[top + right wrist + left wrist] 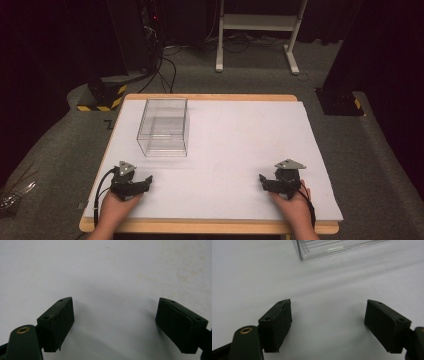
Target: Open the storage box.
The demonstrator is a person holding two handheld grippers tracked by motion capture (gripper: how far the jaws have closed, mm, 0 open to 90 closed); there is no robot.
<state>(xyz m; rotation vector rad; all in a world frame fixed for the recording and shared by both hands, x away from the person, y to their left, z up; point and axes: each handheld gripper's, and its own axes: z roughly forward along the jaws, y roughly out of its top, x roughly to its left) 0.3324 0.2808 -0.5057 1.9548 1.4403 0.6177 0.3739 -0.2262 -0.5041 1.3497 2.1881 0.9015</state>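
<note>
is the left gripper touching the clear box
Apart. The high view shows bare white table between the left gripper and the clear box; its jaws are open.

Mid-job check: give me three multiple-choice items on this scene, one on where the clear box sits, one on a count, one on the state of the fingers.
1. Where does the clear box stand on the white table?
A. far left part
B. near right corner
C. dead centre

2. How many clear boxes are on the table?
A. three
B. two
C. one

3. How do the fingers of both grippers stand?
A. shut on the box
B. apart, holding nothing
C. shut, empty

Answers:
1 A: in the high view it stands ahead of the left gripper, far from the right gripper.
2 C: a single box stands there.
3 B: each gripper view shows bare white table between its fingers.
</note>
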